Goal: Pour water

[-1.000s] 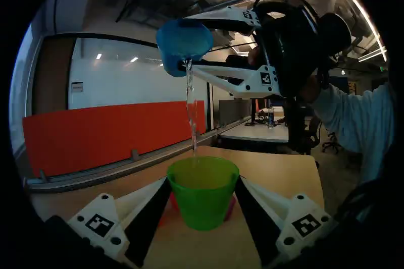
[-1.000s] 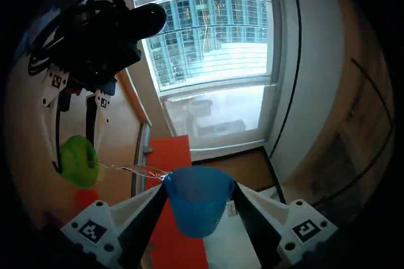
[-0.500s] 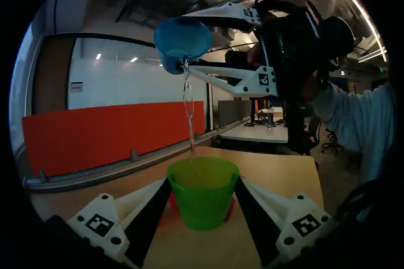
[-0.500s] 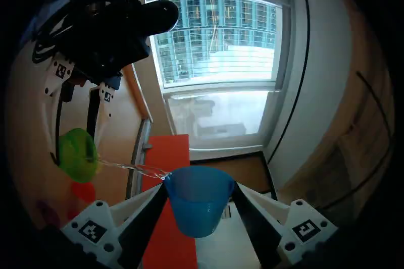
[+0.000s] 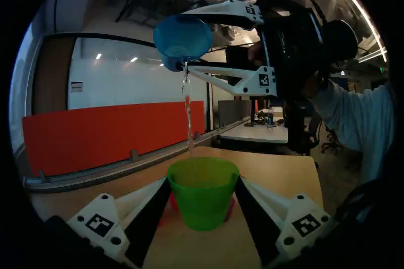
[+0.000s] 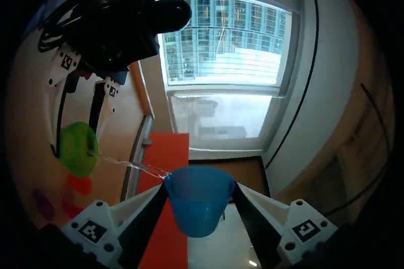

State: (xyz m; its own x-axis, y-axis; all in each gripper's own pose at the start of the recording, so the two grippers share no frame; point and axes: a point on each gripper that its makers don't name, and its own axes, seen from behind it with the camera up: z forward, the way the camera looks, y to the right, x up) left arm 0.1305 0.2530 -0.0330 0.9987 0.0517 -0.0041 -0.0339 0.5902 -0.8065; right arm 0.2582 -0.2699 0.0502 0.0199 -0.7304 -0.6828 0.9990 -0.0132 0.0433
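Water thinned to a trickle, pour likely ending; right claw pinches blue plastic cup, left claw green plastic cup.

Orange partition stands behind a light wooden table. Ceiling strip light is lit. Large window admits strong daylight. Desks stand beyond.

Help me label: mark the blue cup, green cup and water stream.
blue cup (image 6: pixel 198 206), right gripper view, its outer wall.
green cup (image 5: pixel 203 201), left gripper view, its front wall.
water stream (image 5: pixel 188 115), left gripper view, mid-fall.
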